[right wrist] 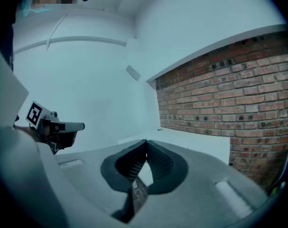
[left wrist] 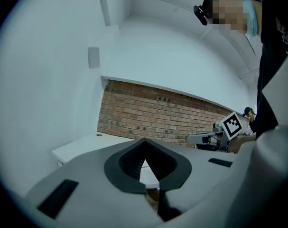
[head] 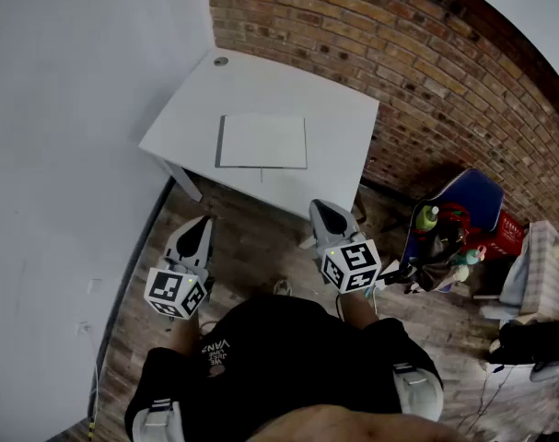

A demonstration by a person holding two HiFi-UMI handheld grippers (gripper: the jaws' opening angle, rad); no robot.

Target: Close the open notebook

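1. Black shirt [head: 288,357] of the person fills the bottom of the head view; both forearms reach forward from it, each with a hand-held gripper
2. Left gripper [head: 198,228]: marker cube [head: 176,291] at its rear, nose aimed toward the desk and only slightly downward. In the left gripper view its jaws are pressed together at the tips [left wrist: 144,141], with nothing between them
3. Right gripper [head: 327,212]: marker cube [head: 351,265] at its rear, and it points the same way as the left. In the right gripper view the jaws meet at the tips [right wrist: 144,142], and nothing is pinched
4. Both grippers hang over the wooden floor [head: 251,238], short of the desk's near edge and well apart from the notebook. Neither touches anything
5. White desk [head: 334,127] stands in the corner between the plain white wall [head: 67,109] and the brick wall [head: 426,53]. A small round grommet [head: 221,61] sits near its far left corner
6. Notebook [head: 263,141] lies flat near the middle of the desk, toward the near edge. It shows as a white rectangle with a darker strip along its left side; whether one leaf or two are showing cannot be told at this size
7. To the right of the desk, on the floor by the brick wall, sits a blue chair-like thing [head: 472,201] with clutter, including a green bottle [head: 427,217]
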